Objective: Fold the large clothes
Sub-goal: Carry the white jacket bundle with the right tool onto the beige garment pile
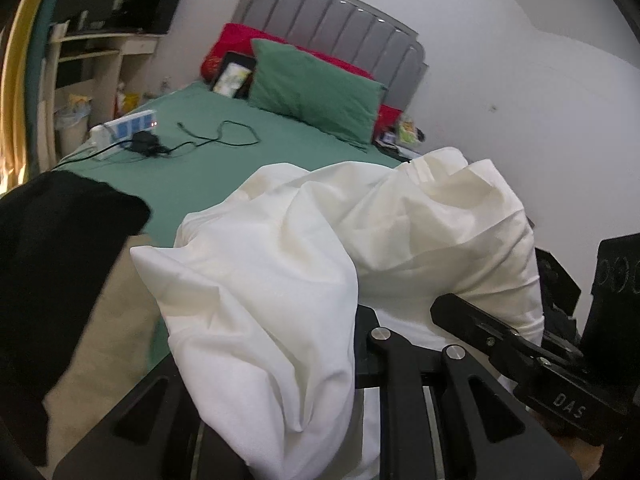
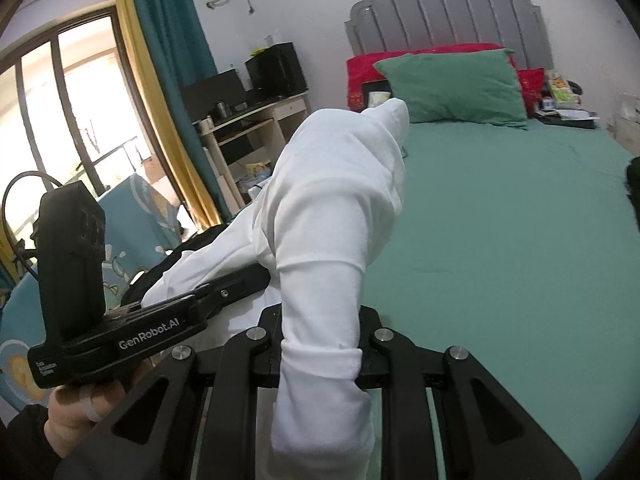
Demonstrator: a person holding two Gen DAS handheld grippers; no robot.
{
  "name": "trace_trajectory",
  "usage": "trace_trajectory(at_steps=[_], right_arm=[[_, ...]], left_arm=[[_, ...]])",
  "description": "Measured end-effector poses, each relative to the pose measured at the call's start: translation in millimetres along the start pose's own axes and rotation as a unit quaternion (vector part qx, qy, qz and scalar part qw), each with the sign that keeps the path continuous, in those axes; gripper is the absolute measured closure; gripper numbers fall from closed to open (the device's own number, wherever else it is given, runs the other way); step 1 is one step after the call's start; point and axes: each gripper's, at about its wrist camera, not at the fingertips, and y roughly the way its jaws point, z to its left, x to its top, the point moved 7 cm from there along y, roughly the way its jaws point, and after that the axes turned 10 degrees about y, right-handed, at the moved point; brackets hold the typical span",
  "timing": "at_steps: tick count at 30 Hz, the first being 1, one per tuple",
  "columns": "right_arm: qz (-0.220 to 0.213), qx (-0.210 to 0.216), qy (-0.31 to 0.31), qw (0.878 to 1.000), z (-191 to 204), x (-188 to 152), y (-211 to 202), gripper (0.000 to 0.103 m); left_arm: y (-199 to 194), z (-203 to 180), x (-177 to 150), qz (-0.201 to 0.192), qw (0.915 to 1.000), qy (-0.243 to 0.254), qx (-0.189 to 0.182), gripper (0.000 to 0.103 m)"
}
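A large white garment [image 1: 312, 248] hangs bunched in front of the left wrist camera, above the green bed [image 1: 208, 168]. My left gripper [image 1: 320, 344] is shut on the white garment, its fingertips buried in the cloth. In the right wrist view a white sleeve [image 2: 324, 240] drapes over my right gripper [image 2: 320, 344], which is shut on the garment. The left gripper's body [image 2: 120, 320] shows at the left of the right wrist view, touching the cloth. The right gripper's finger [image 1: 500, 336] reaches in at the lower right of the left wrist view.
A green pillow [image 1: 316, 88] and red pillows [image 1: 236, 46] lie at the grey headboard [image 2: 448, 12]. A power strip [image 1: 124, 132] with a black cable [image 1: 216, 136] sits on the bed's left. A black cloth [image 1: 52, 260] hangs at left. A desk [image 2: 256, 124] stands by the curtain.
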Motion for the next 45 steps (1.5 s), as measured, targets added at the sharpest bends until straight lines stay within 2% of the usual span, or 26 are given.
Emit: trace_trajectory(at_steps=[6, 10, 15, 18, 21, 22, 26, 31, 36, 39, 42, 45], right_arm=[[0.017, 0.038, 0.028, 0.999, 2, -2, 38, 0.084], [0.04, 0.05, 0.052, 0.997, -5, -19, 67, 0.084], [0.069, 0.046, 0.1, 0.992, -27, -47, 98, 0.084], [0.096, 0.022, 0.106, 0.989, -39, -66, 118, 0.084], [0.107, 0.003, 0.119, 0.987, -54, -75, 125, 0.081], [0.109, -0.001, 0.122, 0.987, -59, -77, 126, 0.078], [0.127, -0.021, 0.132, 0.983, -79, -81, 128, 0.062], [0.133, -0.02, 0.146, 0.98, -88, -78, 119, 0.055], [0.1, -0.068, 0.092, 0.988, -90, -60, 87, 0.054], [0.113, -0.103, 0.053, 0.987, -92, -60, 81, 0.054], [0.131, -0.117, 0.04, 0.984, -97, -72, 81, 0.053], [0.144, -0.133, 0.04, 0.98, -99, -80, 85, 0.042]], left_arm=[[10, 39, -4, 0.02, 0.9995, 0.006, 0.026, 0.084], [30, 63, -18, 0.053, 0.9978, -0.009, 0.04, 0.084], [67, 94, -41, 0.109, 0.9913, -0.066, 0.033, 0.083], [92, 109, -61, 0.148, 0.9833, -0.099, 0.04, 0.079], [111, 119, -74, 0.163, 0.9783, -0.119, 0.045, 0.066], [116, 120, -77, 0.168, 0.9772, -0.121, 0.045, 0.062], [119, 113, -78, 0.179, 0.977, -0.102, 0.054, 0.056], [117, 112, -78, 0.194, 0.9754, -0.085, 0.06, 0.054], [100, 107, -70, 0.193, 0.9763, -0.058, 0.08, 0.054], [89, 109, -70, 0.187, 0.9771, -0.068, 0.075, 0.054], [82, 112, -74, 0.192, 0.9763, -0.069, 0.072, 0.054], [84, 113, -81, 0.196, 0.9764, -0.038, 0.082, 0.054]])
